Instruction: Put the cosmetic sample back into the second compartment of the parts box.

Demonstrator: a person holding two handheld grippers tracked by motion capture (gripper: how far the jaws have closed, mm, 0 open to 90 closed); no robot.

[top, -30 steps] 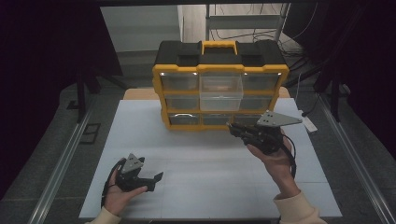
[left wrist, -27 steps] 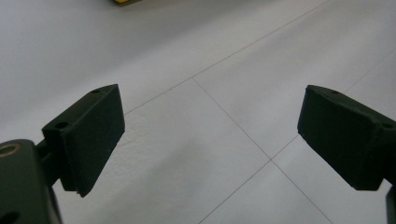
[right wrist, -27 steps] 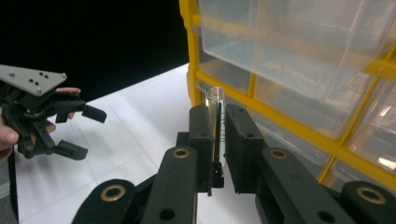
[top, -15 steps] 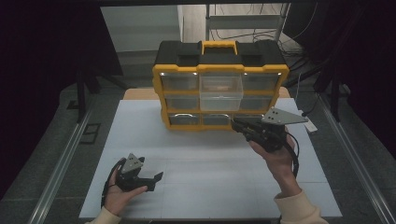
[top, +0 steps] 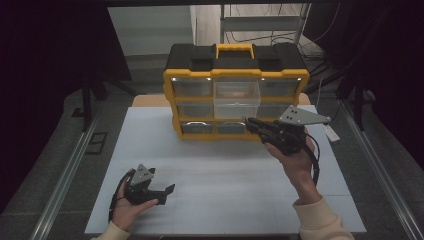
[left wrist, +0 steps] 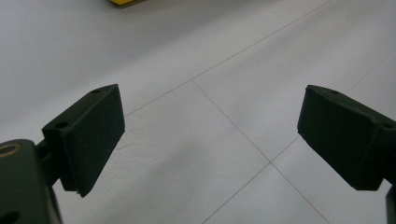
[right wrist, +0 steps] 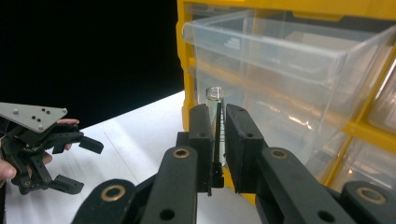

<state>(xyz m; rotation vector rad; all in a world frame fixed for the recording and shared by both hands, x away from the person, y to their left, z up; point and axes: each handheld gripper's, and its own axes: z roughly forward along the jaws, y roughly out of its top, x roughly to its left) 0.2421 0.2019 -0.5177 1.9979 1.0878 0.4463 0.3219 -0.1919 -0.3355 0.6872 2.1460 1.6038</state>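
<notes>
The right tool [right wrist: 217, 140], clamped on a small clear tube [right wrist: 215, 105], hovers before the yellow organizer's [top: 235, 75] pulled-out middle drawer [top: 236, 97], so lifting the tube over its rim seems next, while the left tool [left wrist: 210, 140], jaws apart, rests low over the desk [top: 225, 185].

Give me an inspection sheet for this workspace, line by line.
Surface: white table, thin seam lines, bare in front.
Job's things: yellow and black organizer at the back, middle clear drawer pulled out; slim clear vial held upright by the right tongs.
Clutter: nothing seen.
Grippers: left tongs open, low over the near left of the table, nothing between the jaws; right tongs shut on the vial, in front of the organizer below the open drawer.
Cables: a black cable trails from the right tongs.
Surroundings: dark; metal rails along the table, a shelf frame behind.
</notes>
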